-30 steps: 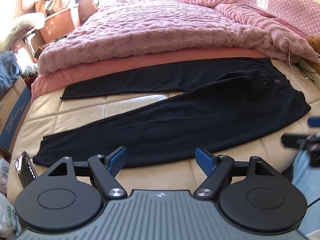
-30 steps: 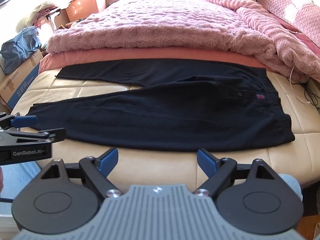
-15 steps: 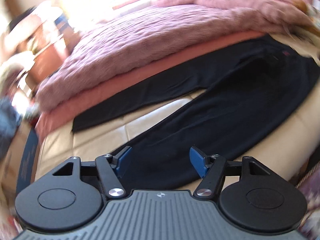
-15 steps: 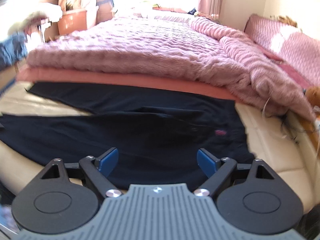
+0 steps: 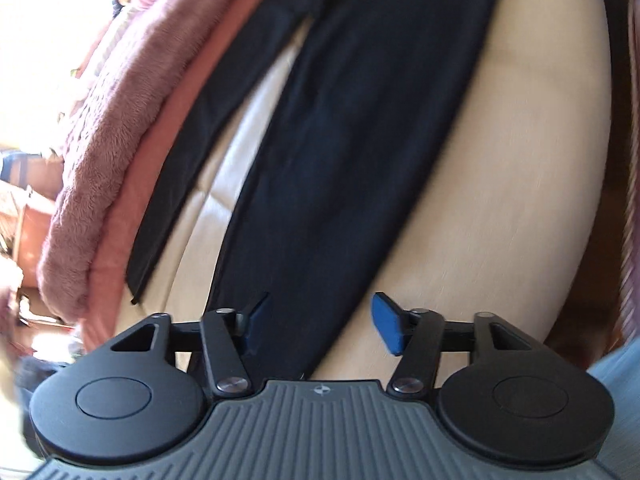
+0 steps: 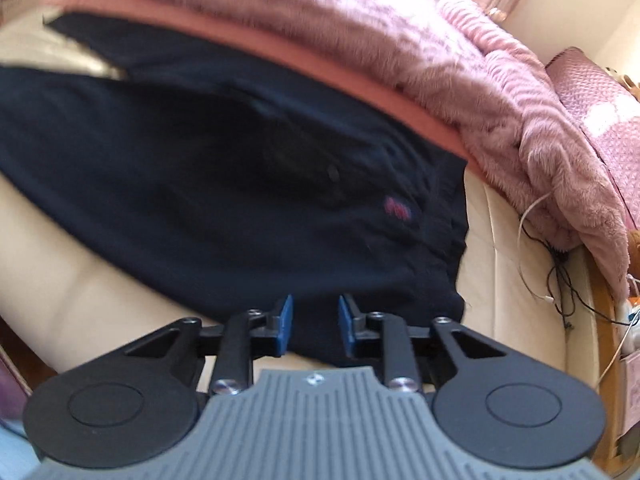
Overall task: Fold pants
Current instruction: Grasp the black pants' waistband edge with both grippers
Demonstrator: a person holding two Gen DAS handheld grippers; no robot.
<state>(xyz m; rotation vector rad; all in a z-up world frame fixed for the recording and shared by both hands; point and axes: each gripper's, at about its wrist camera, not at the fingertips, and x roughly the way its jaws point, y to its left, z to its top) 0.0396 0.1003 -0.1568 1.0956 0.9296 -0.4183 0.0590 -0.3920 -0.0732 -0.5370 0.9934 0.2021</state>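
We are seeing both grippers now sitting much closer to the black pants (image 6: 224, 184) than a second ago, and both views are rolling and blurring. The left gripper (image 5: 320, 320) has just been closing; its fingers (image 5: 386, 326) are standing partly open, straddling the end of the near pant leg without pressing it. The right gripper (image 6: 314, 326) has just been closing too; its fingers (image 6: 285, 326) are standing narrowly apart over the near waist corner, and we cannot tell whether they are pinching cloth. The pants are lying flat along the near edge of the cream bed (image 6: 516, 280), legs spread, beside a folded pink blanket (image 6: 420, 40). Cables (image 6: 560, 272) are trailing off the bed's right edge
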